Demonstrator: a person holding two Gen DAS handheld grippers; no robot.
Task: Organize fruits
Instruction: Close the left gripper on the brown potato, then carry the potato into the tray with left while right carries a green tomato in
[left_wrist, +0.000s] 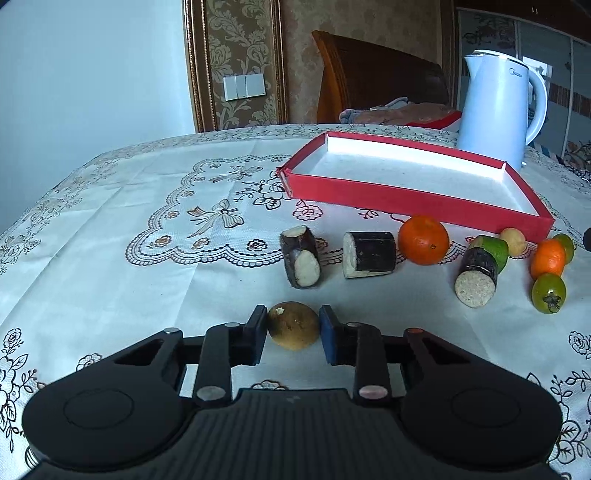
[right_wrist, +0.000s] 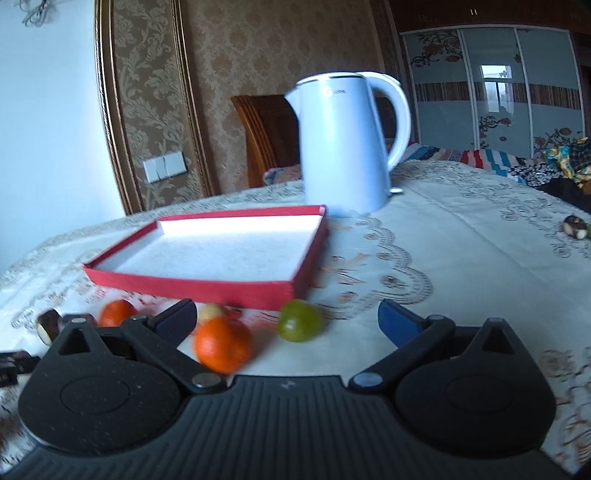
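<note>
The surface (left_wrist: 110, 229) is covered by a cream, lace-patterned tablecloth with brown floral embroidery, creased in soft folds. On it stands a tall white plastic electric kettle (left_wrist: 498, 110), smooth and glossy, just behind a shallow rectangular red cardboard box (left_wrist: 406, 195) whose white paper-lined floor holds nothing at all. Judging by that, the organizing has barely begun: no fruit is in the box, and all of it lies in a loose row on the cloth in front of the box's near wall

The left tongs (left_wrist: 293, 332) sit low at the cloth with their flat pads touching either side of a round, dull brown-yellow fruit (left_wrist: 293, 326) with a rough, blotchy skin; they look closed on it, though it seems to rest on the cloth, not yet lifted. The right tongs (right_wrist: 288, 321) are spread wide and hold nothing, hovering over an orange tangerine (right_wrist: 223, 343) and a smooth green round citrus (right_wrist: 299, 319); that view is blurred

Left to move, as far as I can judge: three stubby cylinders of dark-skinned sugarcane (left_wrist: 369, 253) with pale fibrous cut ends, a dimpled bright orange tangerine (left_wrist: 423, 240), a second tangerine, a small pale yellow round fruit (left_wrist: 514, 240), and a small green fruit with a dry calyx (left_wrist: 548, 293)
</note>
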